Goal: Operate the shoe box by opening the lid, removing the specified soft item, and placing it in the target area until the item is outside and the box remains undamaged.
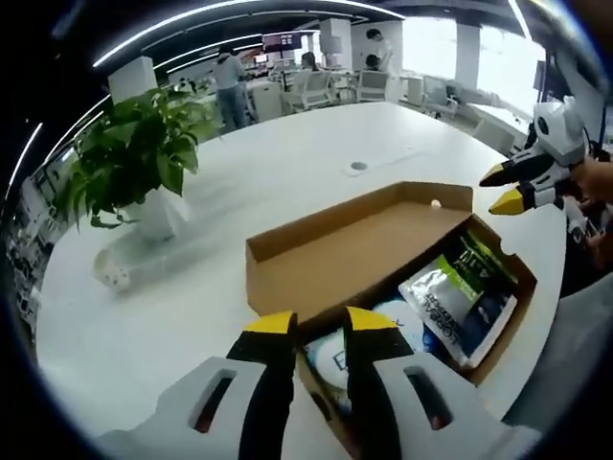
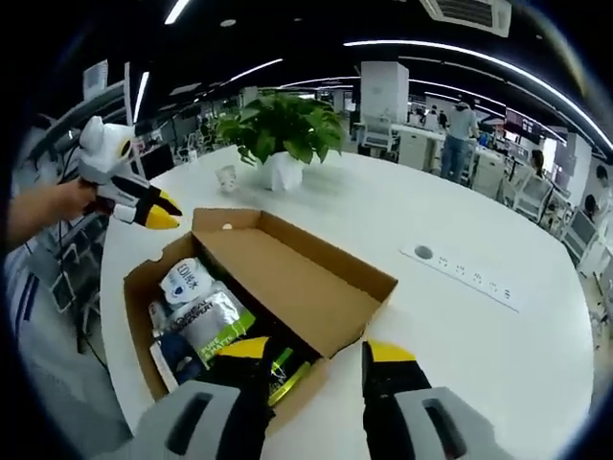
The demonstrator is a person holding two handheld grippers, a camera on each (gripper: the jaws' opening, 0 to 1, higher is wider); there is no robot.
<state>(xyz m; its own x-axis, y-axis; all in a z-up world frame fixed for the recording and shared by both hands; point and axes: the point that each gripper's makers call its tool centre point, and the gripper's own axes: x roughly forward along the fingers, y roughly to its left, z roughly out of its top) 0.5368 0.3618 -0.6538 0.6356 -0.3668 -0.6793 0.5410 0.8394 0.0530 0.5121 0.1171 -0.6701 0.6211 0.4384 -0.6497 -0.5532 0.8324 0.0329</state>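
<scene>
Left gripper view: shoe box (image 1: 383, 251) lying on white table (image 1: 287, 163), lid already folded back, soft packets (image 1: 458, 297) inside. Left gripper (image 1: 321, 326) and right gripper (image 2: 311, 356) spread, empty, hovering at box edges. Next, probably: reaching in, pinching one packet gently.

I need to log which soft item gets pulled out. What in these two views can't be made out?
- Pouch print: blurred, left gripper view.
- White packet: half hidden behind left gripper.
- Box near corner contents: covered by right gripper, right gripper view.
- Small cup by the plant: too small to read.
</scene>
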